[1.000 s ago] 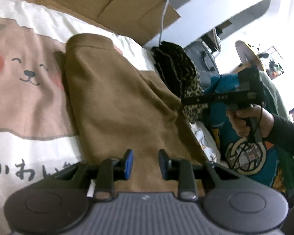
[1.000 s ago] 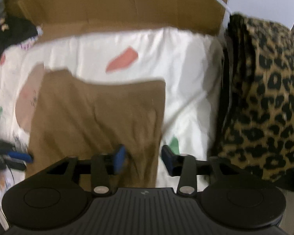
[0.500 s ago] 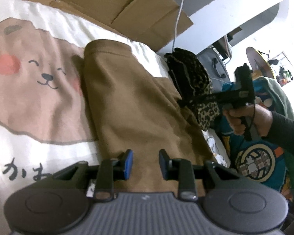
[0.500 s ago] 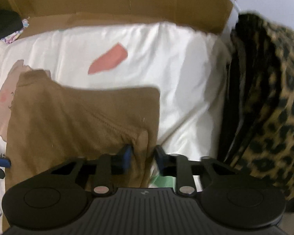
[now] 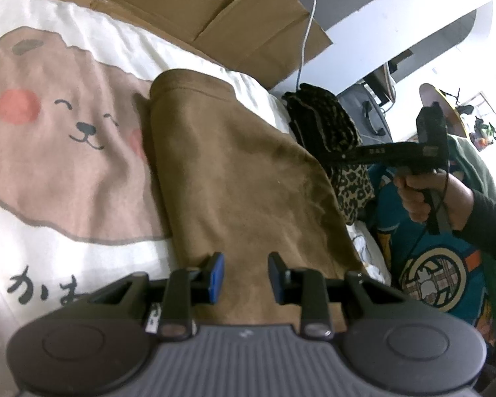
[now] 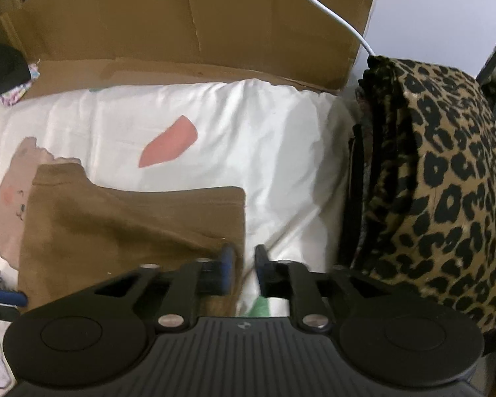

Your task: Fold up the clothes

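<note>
Presently, entries for this moment:

Right tongs (image 6: 240, 269): aimed steeply down at the right-hand edge of the brown garment (image 6: 132, 225); the pads had just been widening and stood slightly apart, straddling that edge with cloth between them but not pinched.
Likely reason: the placement suited taking the side edge to carry it across for a fold. This is my reading only.
Left tongs (image 5: 244, 274): pads apart with a clear gap, hovering low over the near end of the same garment (image 5: 241, 178); nothing clamped.
Likely reason: positioned to steady or take the near hem while the other side worked.
Right hand (image 5: 430, 195): seen from the left wrist view, wrapped round the tool's handle, dark sleeve behind it.
Garment location: lay flat on the white bed cover (image 6: 274, 145), partly over the printed bear face (image 5: 56, 125); it already looked doubled lengthwise, narrow and long.
Surroundings: leopard-print cloth (image 6: 439, 178) heaped just beside the cover's right edge; cardboard (image 6: 195, 16) standing along the far side; white cable (image 6: 327, 10) hanging across it.
Progress judged: mid-fold, with a further fold not yet made.
</note>
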`<act>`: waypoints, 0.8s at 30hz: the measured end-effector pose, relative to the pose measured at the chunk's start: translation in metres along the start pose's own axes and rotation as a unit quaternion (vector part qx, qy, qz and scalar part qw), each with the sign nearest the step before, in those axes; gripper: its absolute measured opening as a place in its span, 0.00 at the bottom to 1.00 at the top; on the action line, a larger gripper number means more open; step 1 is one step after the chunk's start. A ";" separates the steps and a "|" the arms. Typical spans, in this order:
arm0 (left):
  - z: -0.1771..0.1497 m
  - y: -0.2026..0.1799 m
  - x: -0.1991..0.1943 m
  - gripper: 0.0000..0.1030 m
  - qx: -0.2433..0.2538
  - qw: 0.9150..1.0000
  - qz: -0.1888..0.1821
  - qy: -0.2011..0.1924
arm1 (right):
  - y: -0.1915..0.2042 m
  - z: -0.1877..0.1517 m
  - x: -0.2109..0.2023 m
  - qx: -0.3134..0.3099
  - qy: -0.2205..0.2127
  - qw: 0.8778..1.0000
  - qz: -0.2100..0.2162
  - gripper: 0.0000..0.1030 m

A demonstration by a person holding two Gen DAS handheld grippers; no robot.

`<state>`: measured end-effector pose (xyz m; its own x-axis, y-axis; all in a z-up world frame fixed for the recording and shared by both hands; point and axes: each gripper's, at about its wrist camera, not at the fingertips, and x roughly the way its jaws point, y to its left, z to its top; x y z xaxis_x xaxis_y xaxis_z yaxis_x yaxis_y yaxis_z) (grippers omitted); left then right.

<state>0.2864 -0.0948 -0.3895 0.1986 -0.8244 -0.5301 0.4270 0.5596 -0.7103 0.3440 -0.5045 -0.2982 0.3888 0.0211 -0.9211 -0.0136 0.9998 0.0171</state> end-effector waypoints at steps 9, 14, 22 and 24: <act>0.001 0.001 -0.001 0.30 0.002 1.000 0.010 -0.002 | 0.015 -0.015 0.028 -0.049 0.019 0.999 -0.012 0.12; 0.000 0.000 0.000 0.30 0.008 1.000 0.020 -0.004 | 0.015 -0.009 0.030 -0.048 0.027 0.998 -0.028 0.20; 0.004 -0.001 -0.012 0.30 0.019 0.997 0.058 -0.044 | 0.039 0.007 -0.014 -0.097 -0.038 0.994 -0.015 0.34; 0.004 -0.004 -0.012 0.30 0.029 0.996 0.066 -0.045 | 0.052 0.010 -0.019 -0.107 -0.051 0.993 0.009 0.34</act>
<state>0.2858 -0.0870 -0.3786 0.3326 -0.7503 -0.5713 0.4413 0.6592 -0.6088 0.3448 -0.4525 -0.2758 0.4781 0.0497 -0.8769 -0.2124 0.9753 -0.0606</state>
